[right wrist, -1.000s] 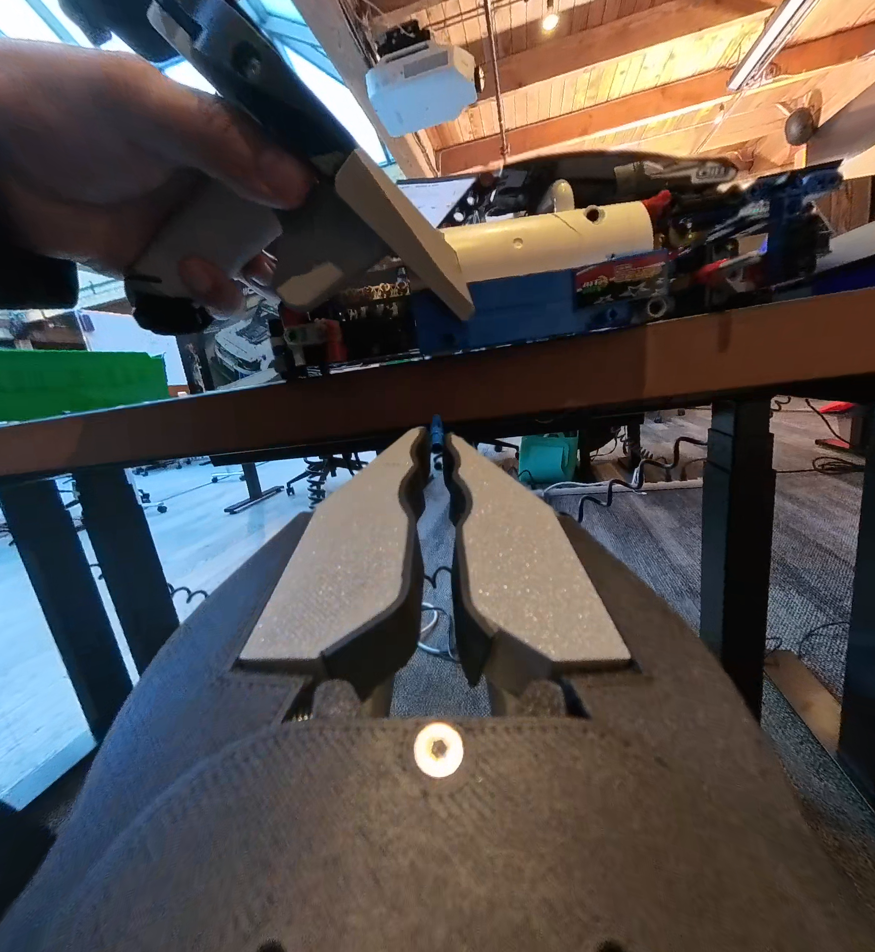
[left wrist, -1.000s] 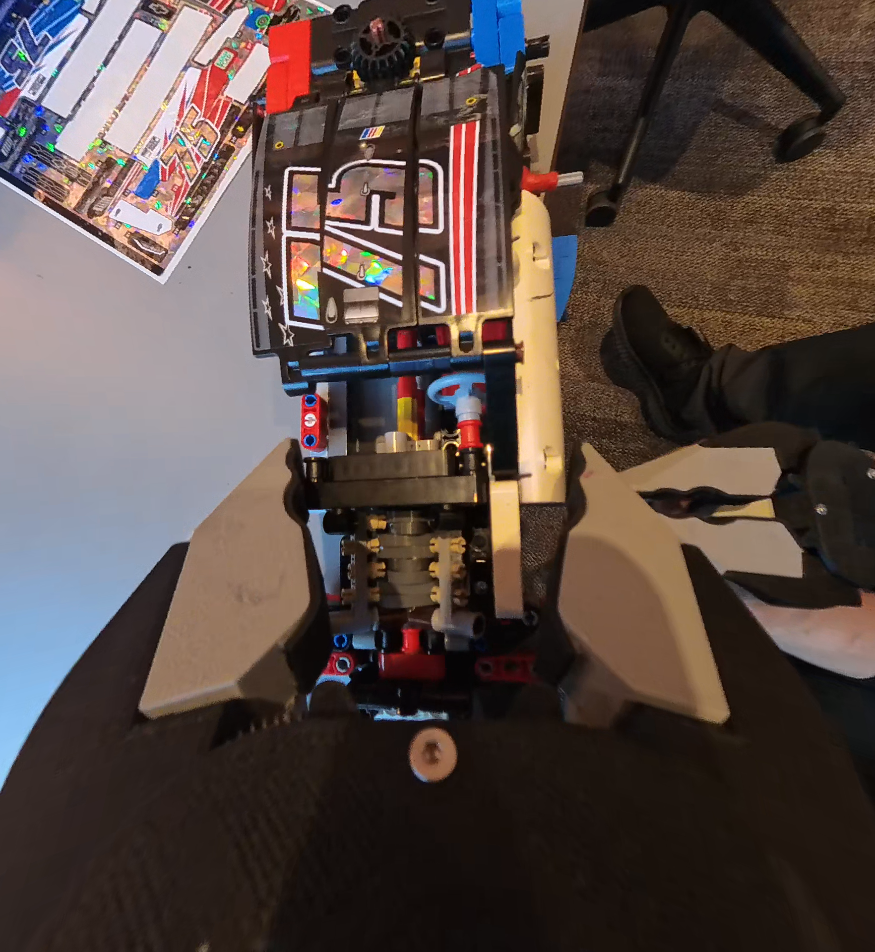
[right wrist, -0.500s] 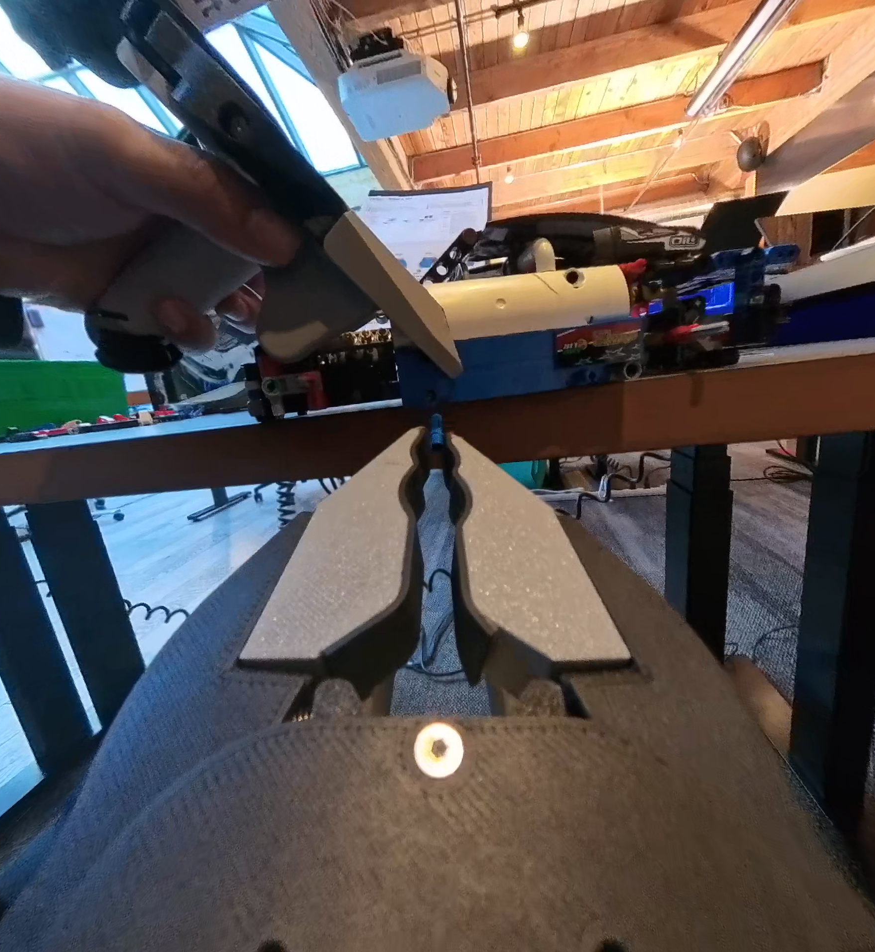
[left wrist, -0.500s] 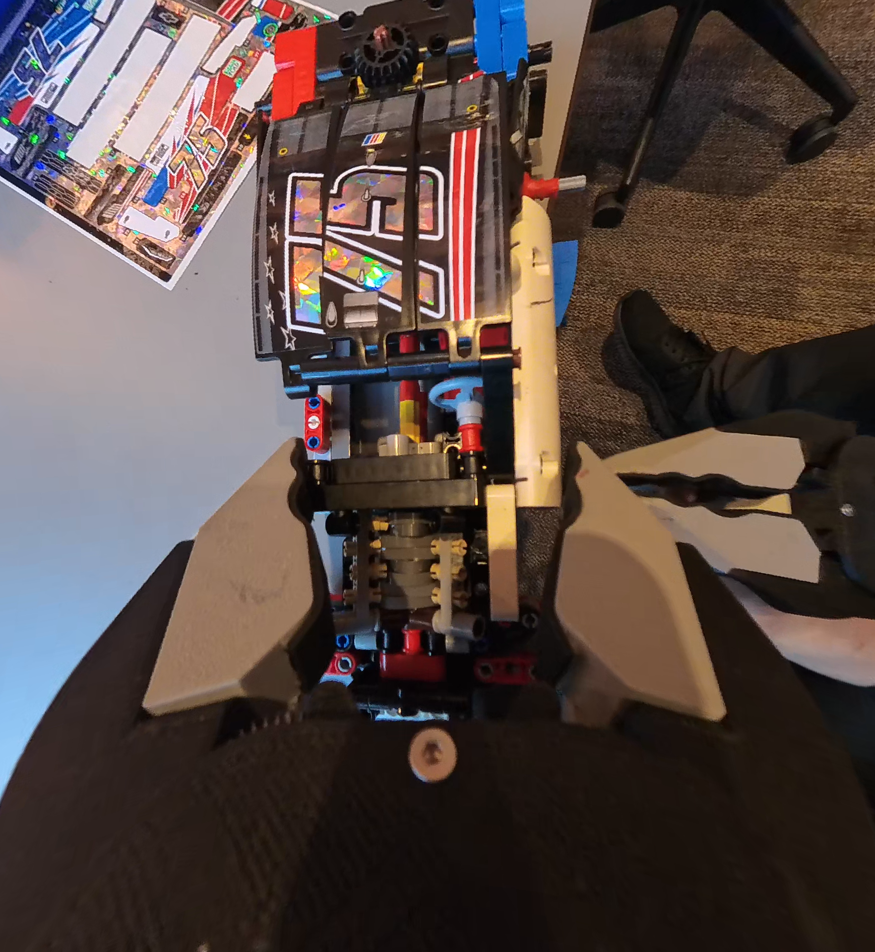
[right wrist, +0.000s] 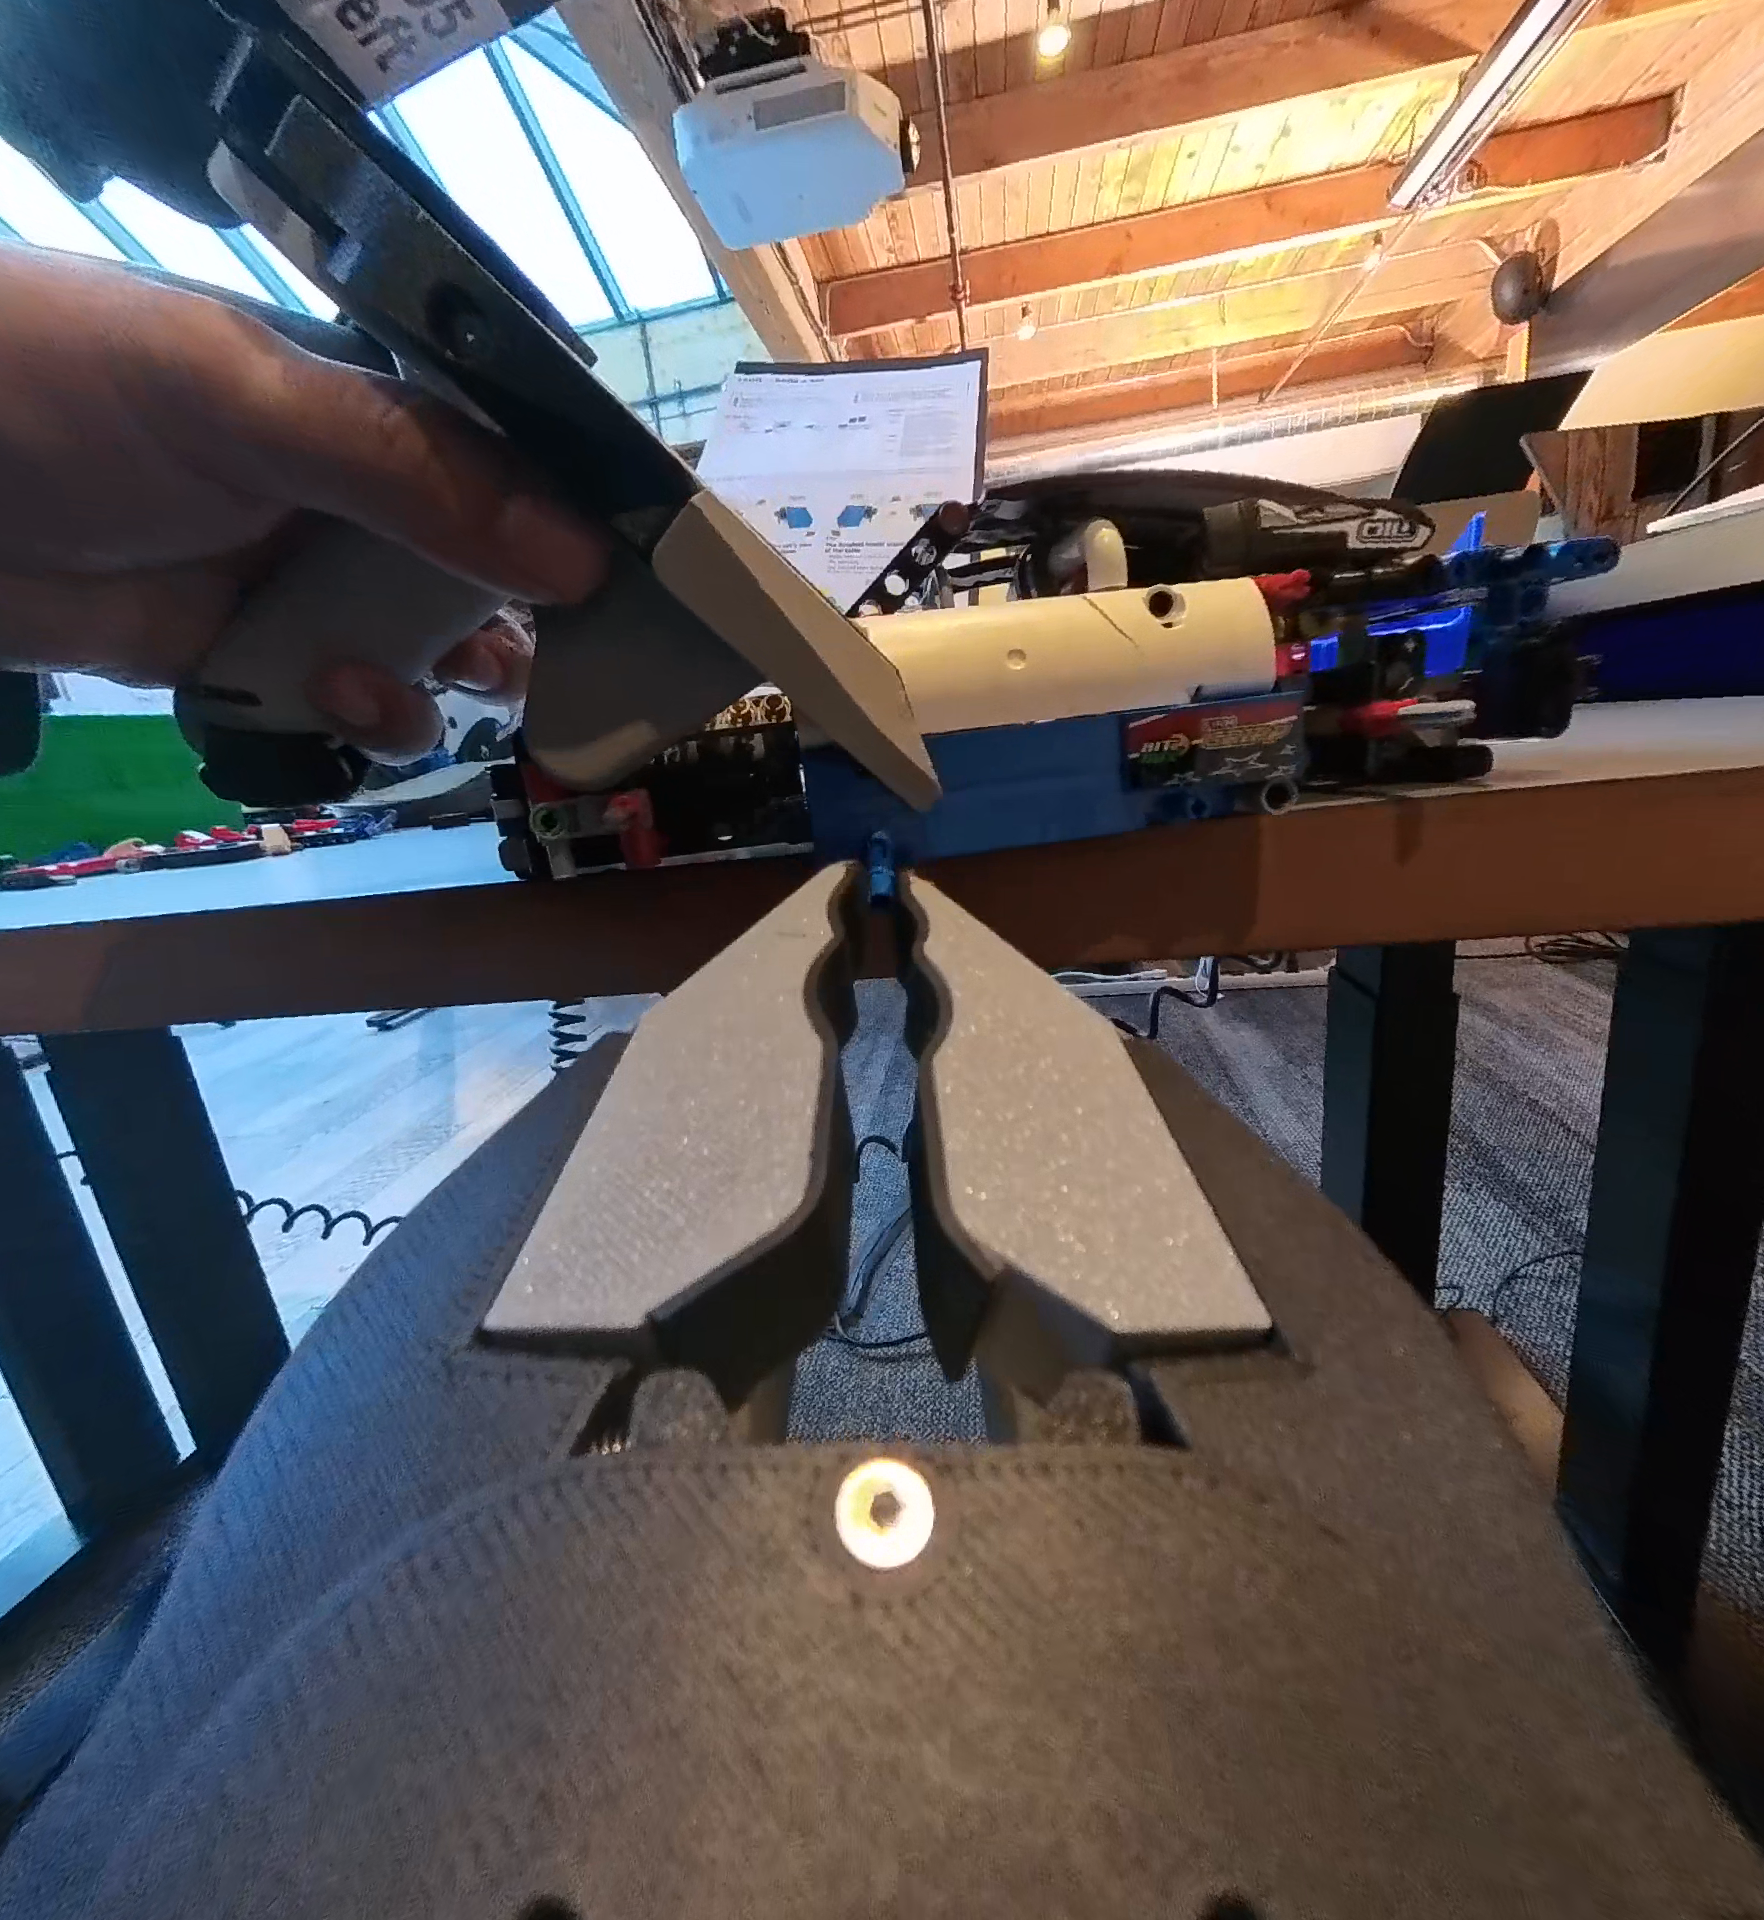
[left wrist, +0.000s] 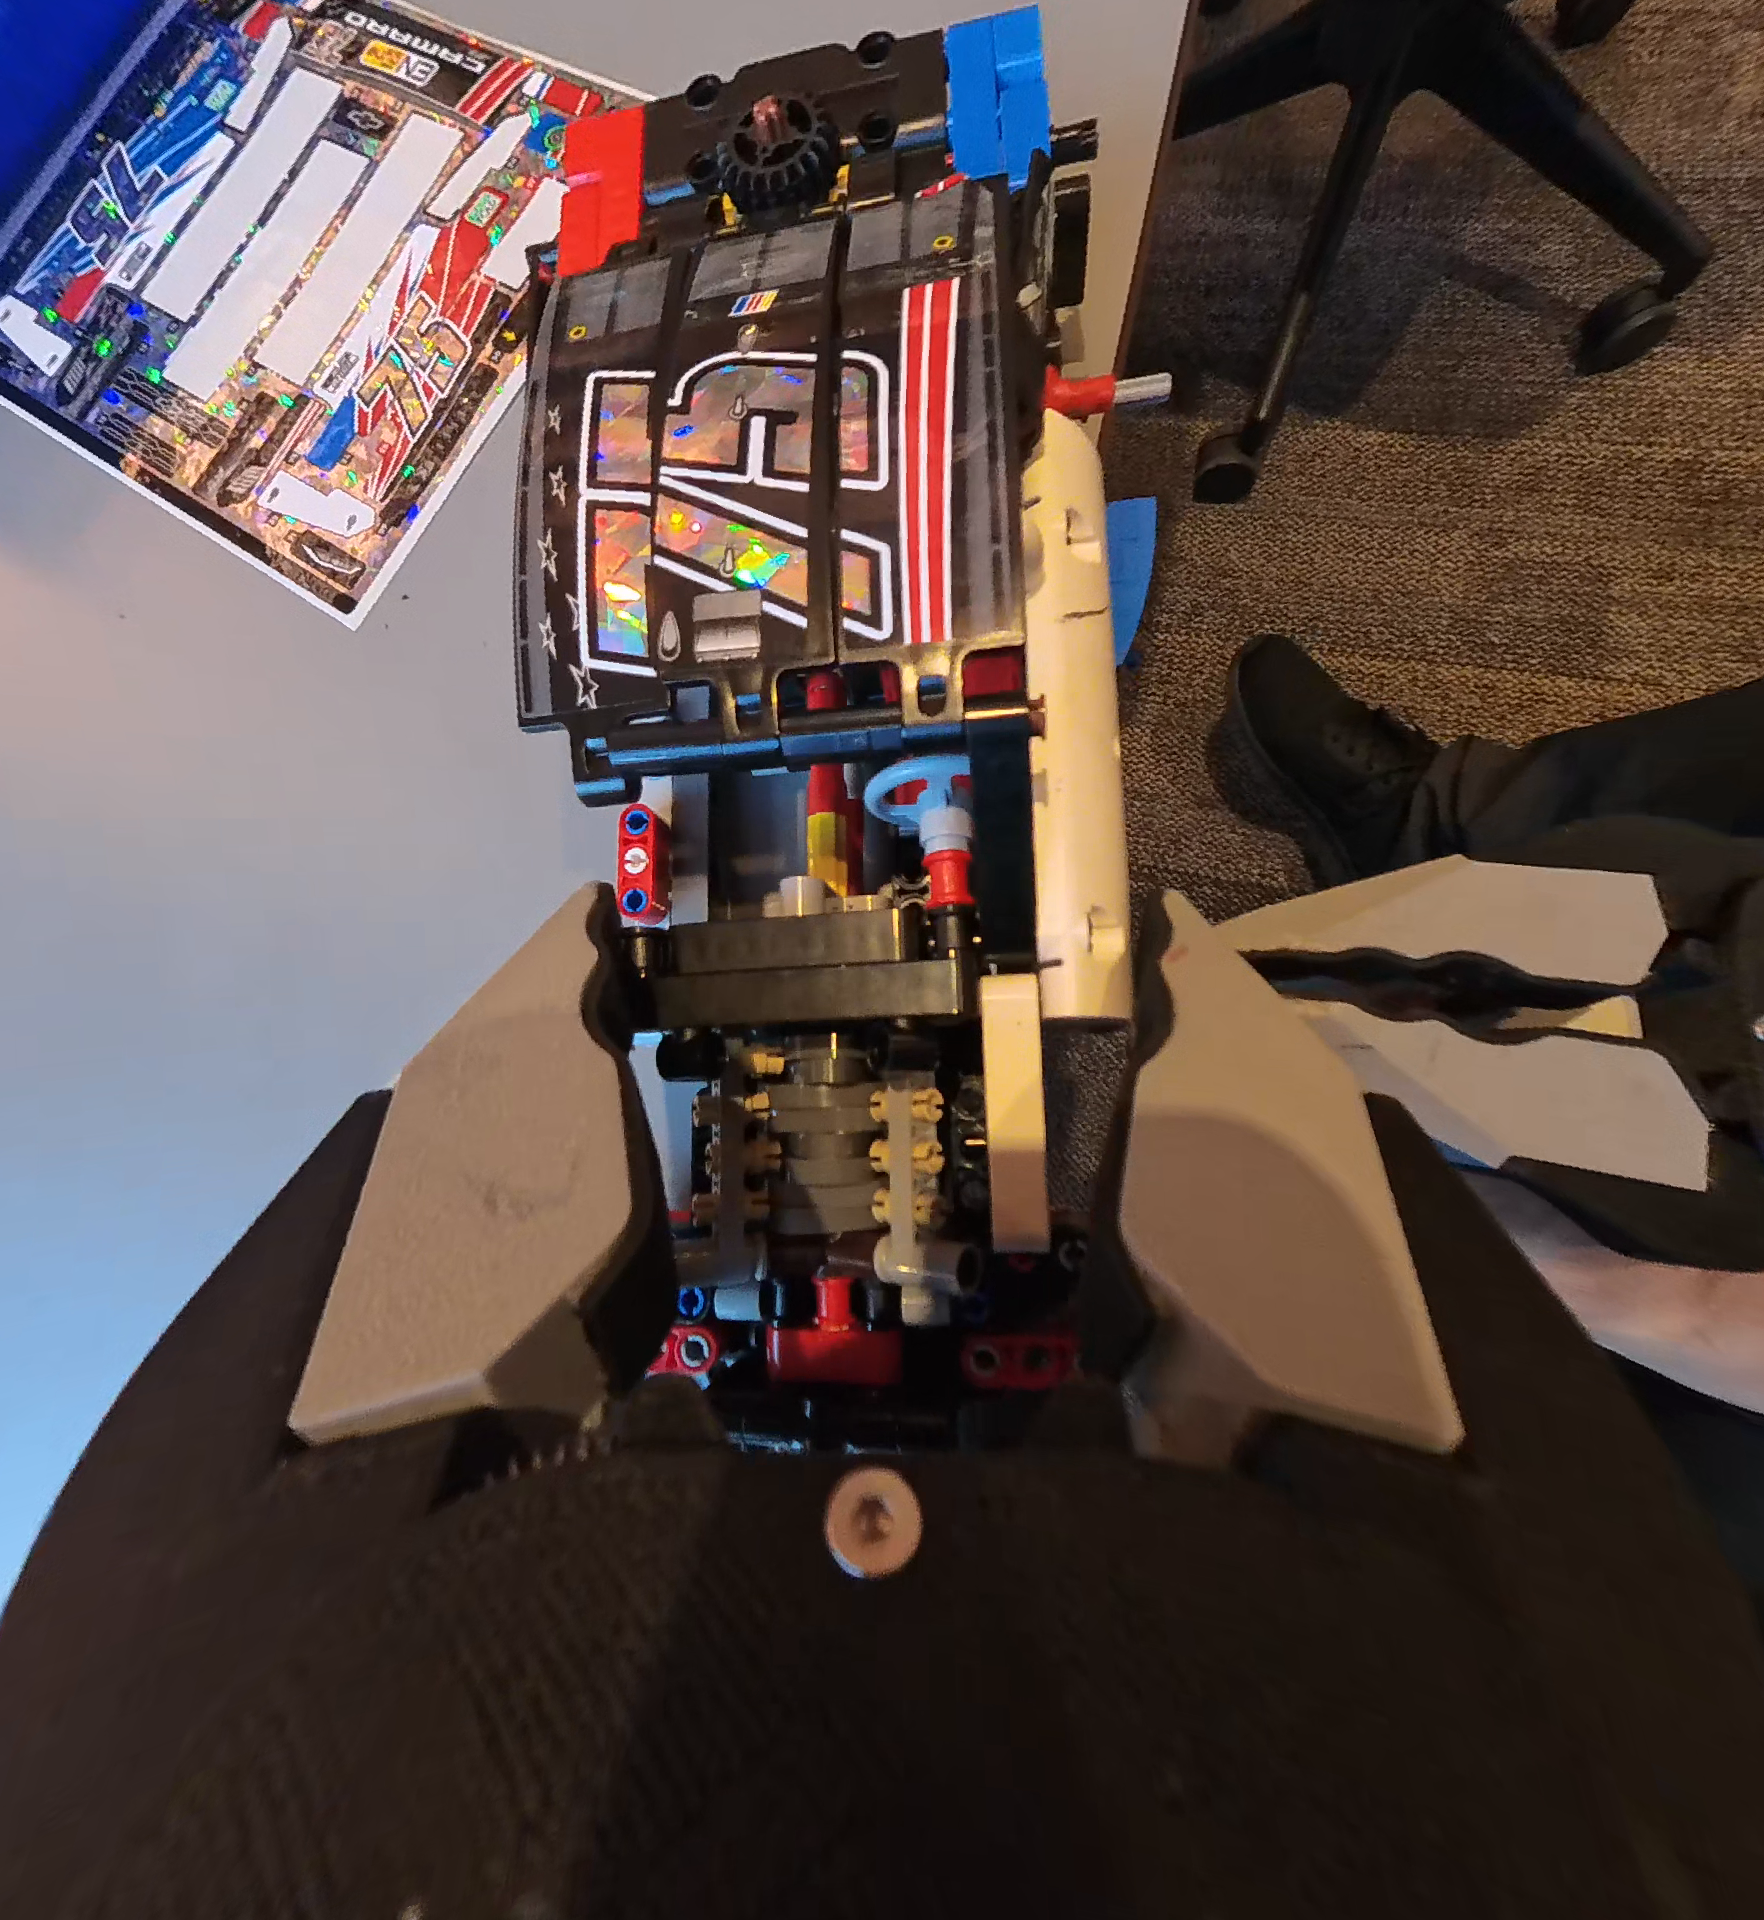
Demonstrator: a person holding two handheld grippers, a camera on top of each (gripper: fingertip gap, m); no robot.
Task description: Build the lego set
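The lego car (left wrist: 774,499), with a black roof, white side and blue and red parts, lies on the white table (left wrist: 182,935) along its right edge. My left gripper (left wrist: 878,935) is closed around its engine end, one finger on each side. The right wrist view shows the car's blue side (right wrist: 1065,769) and the left gripper's finger (right wrist: 805,644) pressed on it. My right gripper (right wrist: 878,883) is shut on a small blue pin (right wrist: 878,868), held at the table edge (right wrist: 1377,862) just below the car's side. It also shows in the left wrist view (left wrist: 1262,951), right of the car.
A sticker sheet (left wrist: 265,281) lies at the table's back left. An office chair base (left wrist: 1377,208) and a person's shoe (left wrist: 1325,748) are on the carpet right of the table. Loose pieces (right wrist: 130,852) lie farther along the table. A printed paper (right wrist: 857,457) stands behind the car.
My right gripper has risen with the blue pin, from under the table edge up to the car's blue side. My left gripper has kept its hold on the car.
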